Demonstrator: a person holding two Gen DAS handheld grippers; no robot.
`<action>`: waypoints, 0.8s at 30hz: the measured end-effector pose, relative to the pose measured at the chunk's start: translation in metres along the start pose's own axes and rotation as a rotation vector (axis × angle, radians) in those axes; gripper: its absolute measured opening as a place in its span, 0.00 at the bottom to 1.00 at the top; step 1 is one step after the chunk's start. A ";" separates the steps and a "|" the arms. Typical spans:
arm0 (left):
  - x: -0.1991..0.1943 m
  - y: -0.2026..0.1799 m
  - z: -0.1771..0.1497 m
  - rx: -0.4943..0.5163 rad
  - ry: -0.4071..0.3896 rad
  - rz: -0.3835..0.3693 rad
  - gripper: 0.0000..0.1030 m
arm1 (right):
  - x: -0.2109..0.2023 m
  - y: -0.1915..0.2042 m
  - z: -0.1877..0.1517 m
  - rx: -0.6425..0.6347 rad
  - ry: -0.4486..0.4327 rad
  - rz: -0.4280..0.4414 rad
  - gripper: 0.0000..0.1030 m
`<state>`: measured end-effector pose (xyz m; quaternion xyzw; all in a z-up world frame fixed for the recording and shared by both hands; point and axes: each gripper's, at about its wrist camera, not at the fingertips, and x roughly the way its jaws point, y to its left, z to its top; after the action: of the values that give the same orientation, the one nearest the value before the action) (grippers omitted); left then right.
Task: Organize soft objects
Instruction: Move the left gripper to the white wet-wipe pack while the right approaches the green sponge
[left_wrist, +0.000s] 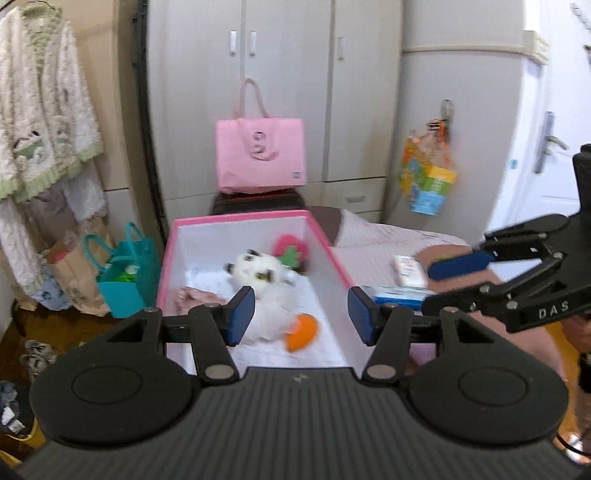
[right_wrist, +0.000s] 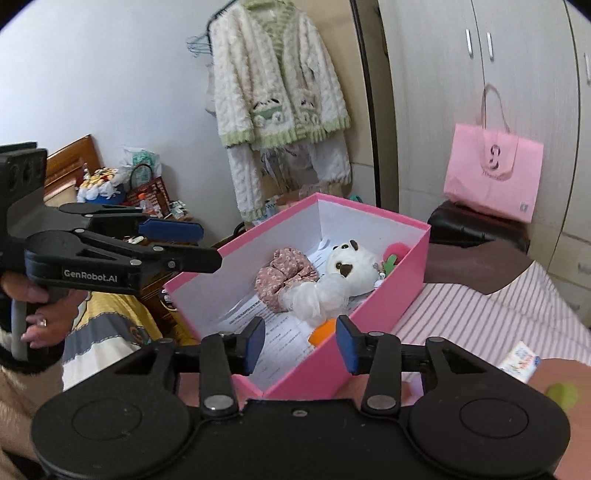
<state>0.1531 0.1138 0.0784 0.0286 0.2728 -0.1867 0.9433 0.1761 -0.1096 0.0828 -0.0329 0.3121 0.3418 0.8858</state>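
1. Box (left_wrist: 255, 221), pink outside and white inside, sits open on my striped bedspread (right_wrist: 491, 317).
2. Inside it I see a white plush panda (right_wrist: 347, 266) lying near the middle, its orange foot (left_wrist: 302, 331) toward the near wall.
3. A floral pink fabric piece (right_wrist: 284, 273) touches the panda's side; a pink-and-green soft toy (left_wrist: 290, 251) lies at the far end beside its head.
4. My left gripper (left_wrist: 301, 317) stands with jaws apart, nothing between the blue pads, hanging over the near end of the box.
5. My right gripper (right_wrist: 301, 343) is likewise parted and empty, just over the box's near corner.
6. A pink tote bag (left_wrist: 260, 158) stands behind, against the wardrobe (left_wrist: 288, 55).
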 end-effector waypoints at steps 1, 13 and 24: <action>-0.004 -0.005 -0.001 0.002 0.008 -0.022 0.53 | -0.010 0.002 -0.003 -0.012 -0.016 -0.006 0.51; -0.027 -0.061 -0.021 0.051 0.134 -0.161 0.54 | -0.088 0.007 -0.060 -0.049 -0.083 -0.090 0.60; -0.019 -0.116 -0.041 0.135 0.225 -0.222 0.55 | -0.120 -0.015 -0.107 0.002 -0.081 -0.139 0.61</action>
<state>0.0753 0.0184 0.0590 0.0826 0.3651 -0.3031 0.8763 0.0603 -0.2198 0.0639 -0.0398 0.2734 0.2804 0.9193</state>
